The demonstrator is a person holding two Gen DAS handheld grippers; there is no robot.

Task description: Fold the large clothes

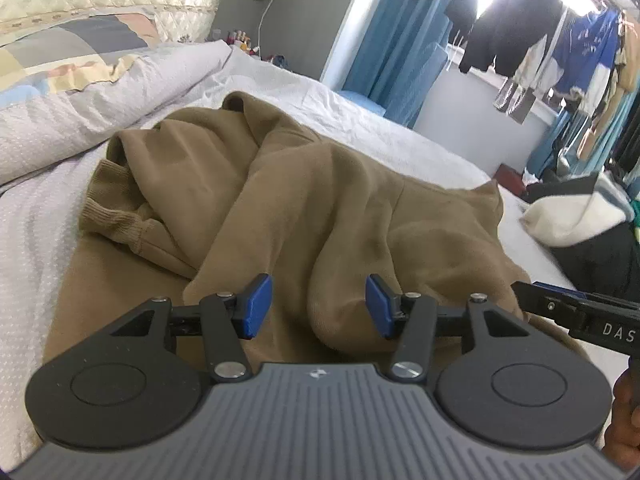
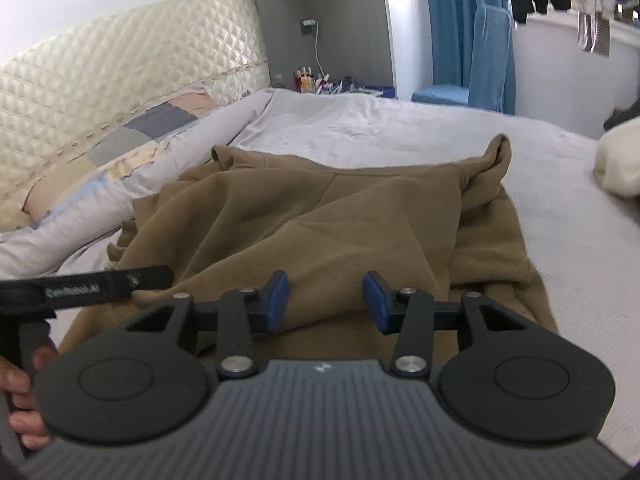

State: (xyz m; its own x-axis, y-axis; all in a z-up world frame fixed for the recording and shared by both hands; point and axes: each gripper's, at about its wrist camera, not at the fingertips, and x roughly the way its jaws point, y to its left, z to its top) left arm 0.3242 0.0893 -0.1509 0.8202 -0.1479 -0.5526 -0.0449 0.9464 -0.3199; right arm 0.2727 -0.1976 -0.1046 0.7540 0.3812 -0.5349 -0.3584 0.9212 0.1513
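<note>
Left gripper: blue pads apart, a ridge of the brown sweatshirt between them, not pinched. Right gripper: pads likewise spread over a fold, released. Sweatshirt lies crumpled on the grey bed sheet, beside the pillows.

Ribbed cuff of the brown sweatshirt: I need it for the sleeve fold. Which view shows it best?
Left wrist view: the ribbed cuff lies plainly visible at the sweatshirt's left. Right wrist view shows only a bunched edge there.

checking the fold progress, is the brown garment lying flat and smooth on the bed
No, the brown garment is bunched in thick folds on the bed, with a ribbed cuff crumpled at its left side.
</note>
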